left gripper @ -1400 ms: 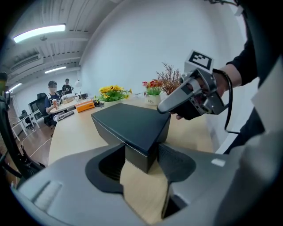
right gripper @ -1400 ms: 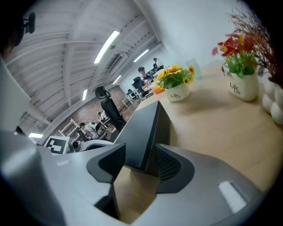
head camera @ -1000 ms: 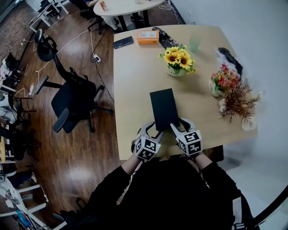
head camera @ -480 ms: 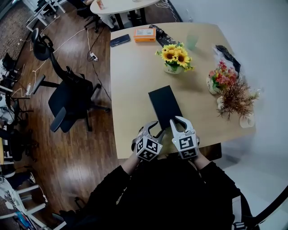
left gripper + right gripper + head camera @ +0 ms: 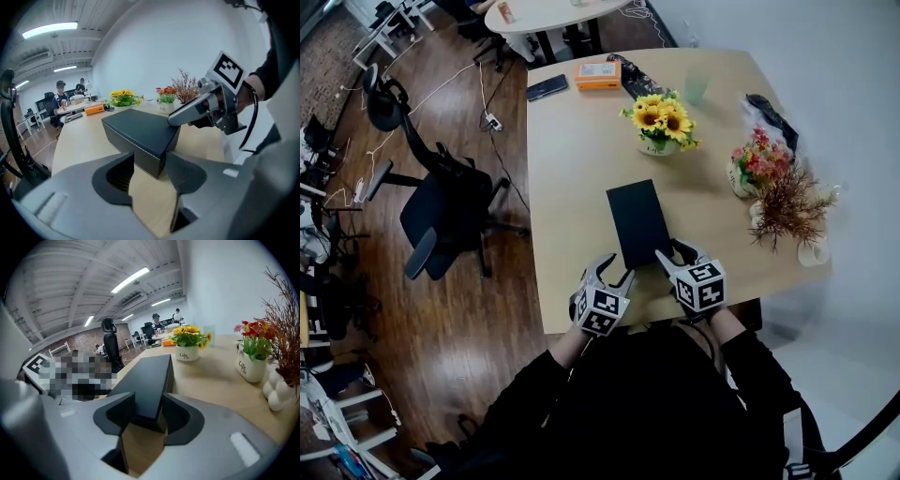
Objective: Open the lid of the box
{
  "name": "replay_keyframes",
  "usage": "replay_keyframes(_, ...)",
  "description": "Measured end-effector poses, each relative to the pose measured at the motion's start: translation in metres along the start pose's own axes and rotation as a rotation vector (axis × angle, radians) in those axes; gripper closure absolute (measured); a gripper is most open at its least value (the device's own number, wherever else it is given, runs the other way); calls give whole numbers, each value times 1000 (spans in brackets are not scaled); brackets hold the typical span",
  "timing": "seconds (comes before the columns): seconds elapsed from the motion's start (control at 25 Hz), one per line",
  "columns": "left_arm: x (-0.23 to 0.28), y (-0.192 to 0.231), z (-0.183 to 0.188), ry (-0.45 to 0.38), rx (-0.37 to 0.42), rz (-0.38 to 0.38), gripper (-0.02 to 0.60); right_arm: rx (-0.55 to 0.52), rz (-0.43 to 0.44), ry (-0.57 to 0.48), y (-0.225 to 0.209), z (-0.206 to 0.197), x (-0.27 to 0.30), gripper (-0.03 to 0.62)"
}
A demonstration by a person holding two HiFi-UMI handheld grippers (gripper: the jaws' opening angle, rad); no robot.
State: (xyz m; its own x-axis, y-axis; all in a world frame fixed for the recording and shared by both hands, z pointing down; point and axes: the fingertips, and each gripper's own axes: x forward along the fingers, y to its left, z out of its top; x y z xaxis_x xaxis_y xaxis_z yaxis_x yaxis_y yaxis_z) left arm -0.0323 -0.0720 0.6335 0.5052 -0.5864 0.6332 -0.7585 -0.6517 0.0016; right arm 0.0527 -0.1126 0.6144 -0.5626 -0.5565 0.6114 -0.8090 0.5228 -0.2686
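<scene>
A long black box point(image 5: 637, 220) lies shut on the light wooden table point(image 5: 572, 169), its near end toward me. My left gripper point(image 5: 617, 275) is at its near left corner and my right gripper point(image 5: 673, 251) at its near right corner. In the left gripper view the box's point(image 5: 138, 129) corner sits between the left gripper's point(image 5: 150, 168) jaws, touching both. The right gripper point(image 5: 149, 414) has the end of the box point(image 5: 150, 380) between its pads, which touch its sides. Both grippers' jaws are opening.
A pot of sunflowers point(image 5: 661, 122) stands beyond the box. Red flowers point(image 5: 757, 167) and dry twigs point(image 5: 789, 208) stand at the right. An orange packet point(image 5: 597, 73) and a phone point(image 5: 547, 87) lie at the far edge. An office chair point(image 5: 441, 211) stands left of the table.
Half a second ago both grippers were pulled back off the box, the right one's jaws closed. Now both are forward again around the box's near corners.
</scene>
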Motion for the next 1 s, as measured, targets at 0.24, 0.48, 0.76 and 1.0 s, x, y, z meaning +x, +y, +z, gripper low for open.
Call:
replay_keyframes(0.24, 3, -4, 7, -13, 20, -17, 396, -16, -20, -11, 7, 0, 3, 413)
replay_keyframes(0.48, 3, -2, 5, -8, 31, -9, 404, -132, -48, -65, 12, 2, 2, 419)
replay_keyframes(0.76, 3, -7, 8, -1, 65, -25, 419, -447, -95, -49, 32, 3, 2, 588)
replay_keyframes(1.0, -11, -10, 26, -1, 212, 22, 423, -267, -52, -155, 39, 21, -9, 479)
